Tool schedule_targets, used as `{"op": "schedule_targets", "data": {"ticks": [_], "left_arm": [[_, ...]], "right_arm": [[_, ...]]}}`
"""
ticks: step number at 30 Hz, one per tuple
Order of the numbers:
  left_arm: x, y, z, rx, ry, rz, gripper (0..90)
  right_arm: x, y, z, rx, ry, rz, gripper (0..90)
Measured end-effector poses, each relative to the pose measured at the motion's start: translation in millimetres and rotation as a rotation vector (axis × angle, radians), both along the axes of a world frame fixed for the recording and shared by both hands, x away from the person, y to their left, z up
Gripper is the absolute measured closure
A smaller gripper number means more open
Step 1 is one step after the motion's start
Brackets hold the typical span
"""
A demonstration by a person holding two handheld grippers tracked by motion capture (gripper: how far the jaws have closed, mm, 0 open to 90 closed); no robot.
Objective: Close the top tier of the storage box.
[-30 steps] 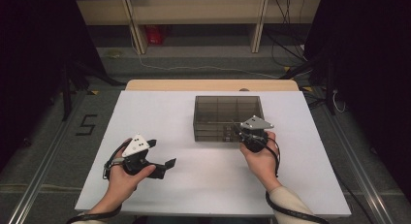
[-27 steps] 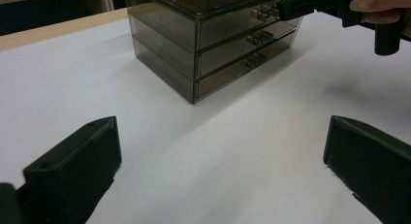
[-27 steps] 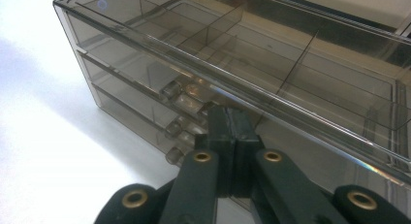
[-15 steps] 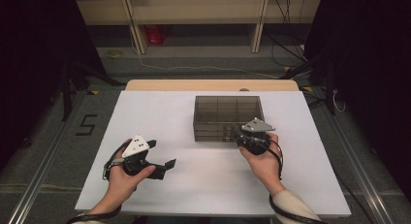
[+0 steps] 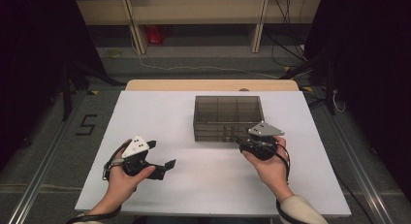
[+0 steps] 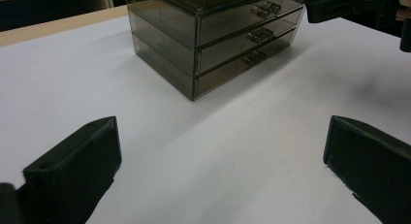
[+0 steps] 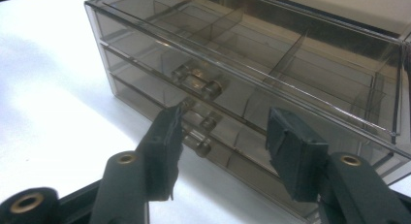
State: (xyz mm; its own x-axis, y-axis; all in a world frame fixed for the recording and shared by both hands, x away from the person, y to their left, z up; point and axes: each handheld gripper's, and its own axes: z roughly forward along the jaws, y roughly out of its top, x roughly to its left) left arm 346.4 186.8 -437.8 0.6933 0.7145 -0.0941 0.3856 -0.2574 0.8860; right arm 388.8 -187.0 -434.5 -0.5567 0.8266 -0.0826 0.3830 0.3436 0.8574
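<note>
A smoky see-through three-drawer box (image 5: 228, 115) stands on the white table (image 5: 160, 112), its drawers flush with the front. My right gripper (image 5: 242, 145) is held just in front of the drawer fronts. Its jaws have just been opening and stand apart. In the right gripper view, the middle drawer's small handle (image 7: 208, 120) lies between the right gripper (image 7: 225, 118) fingertips, with no pad pressing on it. The left gripper (image 5: 162, 155) rests low over the table at the near left, open and with nothing in it. In the left gripper view the left gripper (image 6: 221, 128) faces the box (image 6: 213, 35).
The top of the box shows divided compartments (image 7: 271, 54). Bare white table lies between the two hands. A wooden table edge (image 5: 208, 84) runs behind the box, and shelving with a red object (image 5: 156, 34) stands farther back on the floor.
The right gripper's jaws have spread apart and the hand has drawn slightly back from the box front. The left hand and the box have stayed where they were.
</note>
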Motion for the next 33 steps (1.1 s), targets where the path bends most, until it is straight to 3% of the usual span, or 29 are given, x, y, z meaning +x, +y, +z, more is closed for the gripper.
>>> {"op": "schedule_targets", "data": {"ticks": [15,33], "left_arm": [[0.3,0.4,-0.4,-0.003,0.003,0.002,0.0],[0.0,1.4,0.8,-0.005,0.0,0.006,0.0]], "right_arm": [[-8.5,-6.8,2.8,0.031,-0.015,0.043,37.6],[-19.5,-22.6,5.1,0.062,-0.024,0.027,30.9]]}}
